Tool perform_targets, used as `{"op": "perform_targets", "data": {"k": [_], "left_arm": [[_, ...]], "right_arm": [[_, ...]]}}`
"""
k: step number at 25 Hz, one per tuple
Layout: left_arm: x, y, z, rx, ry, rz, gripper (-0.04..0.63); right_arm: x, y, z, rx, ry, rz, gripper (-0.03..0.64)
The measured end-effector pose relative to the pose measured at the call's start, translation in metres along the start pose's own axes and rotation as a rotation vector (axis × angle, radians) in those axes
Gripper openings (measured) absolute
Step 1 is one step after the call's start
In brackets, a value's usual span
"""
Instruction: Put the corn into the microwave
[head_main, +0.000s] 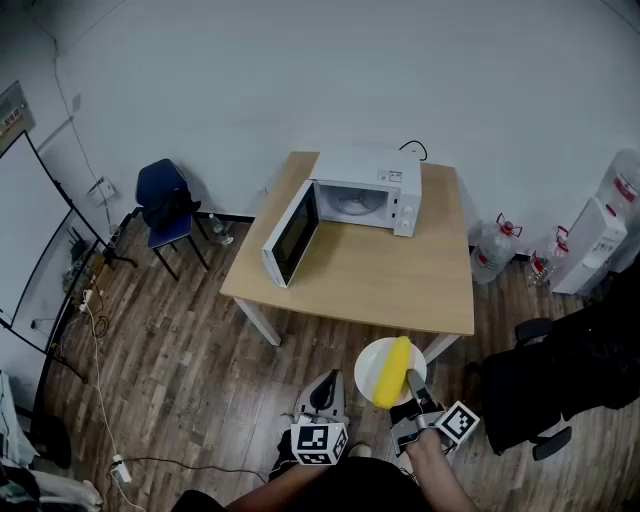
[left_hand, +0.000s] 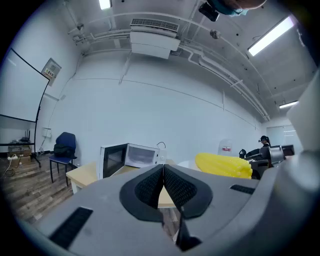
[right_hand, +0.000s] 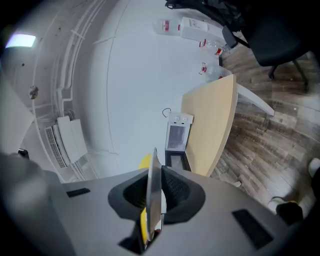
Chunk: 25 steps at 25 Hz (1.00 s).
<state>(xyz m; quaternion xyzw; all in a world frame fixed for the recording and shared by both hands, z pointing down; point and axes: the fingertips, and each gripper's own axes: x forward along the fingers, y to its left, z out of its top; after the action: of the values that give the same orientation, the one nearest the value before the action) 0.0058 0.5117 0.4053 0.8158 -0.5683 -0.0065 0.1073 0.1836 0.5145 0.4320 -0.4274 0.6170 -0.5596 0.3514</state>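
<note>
A yellow corn cob (head_main: 393, 372) lies on a white plate (head_main: 368, 362) held in the air in front of the table's near edge. My right gripper (head_main: 413, 384) is shut on the plate's rim. In the right gripper view the plate (right_hand: 154, 200) stands edge-on between the pads, with the corn (right_hand: 145, 161) showing behind it. The white microwave (head_main: 360, 200) stands at the back of the wooden table (head_main: 400, 285), its door (head_main: 290, 235) swung wide open to the left. My left gripper (head_main: 325, 392) hangs beside the plate, shut and empty (left_hand: 163, 167); the corn (left_hand: 222, 165) shows to its right.
A blue chair (head_main: 165, 205) stands left of the table by the wall. Water bottles (head_main: 495, 250) and a white dispenser (head_main: 600, 240) stand at the right, and a black office chair (head_main: 560, 380) is close on my right. Cables (head_main: 100, 400) run over the wooden floor at left.
</note>
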Motion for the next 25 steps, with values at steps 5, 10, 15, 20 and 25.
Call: {"op": "perform_targets", "data": {"k": [5,10,15,20,25], "left_arm": [[0.001,-0.006,-0.002,-0.003,0.001,0.002,0.014],[-0.002,-0.01,-0.006,-0.005,0.004,0.014,0.014],[-0.004,-0.006,-0.006,0.003,0.014,0.023,0.014],[0.009,0.006,-0.004,0.008,0.013,0.026,0.014],[0.039,0.014,-0.002,0.0,0.017,0.004,0.014]], "right_arm": [[-0.001,0.001,0.001,-0.022,0.023,0.009,0.092],[-0.001,0.0,-0.002,-0.012,0.05,0.001,0.091],[0.0,-0.008,-0.006,0.015,0.061,-0.019,0.092],[0.012,-0.012,-0.004,0.035,0.054,-0.02,0.092],[0.034,-0.007,0.006,0.016,0.038,-0.003,0.094]]}}
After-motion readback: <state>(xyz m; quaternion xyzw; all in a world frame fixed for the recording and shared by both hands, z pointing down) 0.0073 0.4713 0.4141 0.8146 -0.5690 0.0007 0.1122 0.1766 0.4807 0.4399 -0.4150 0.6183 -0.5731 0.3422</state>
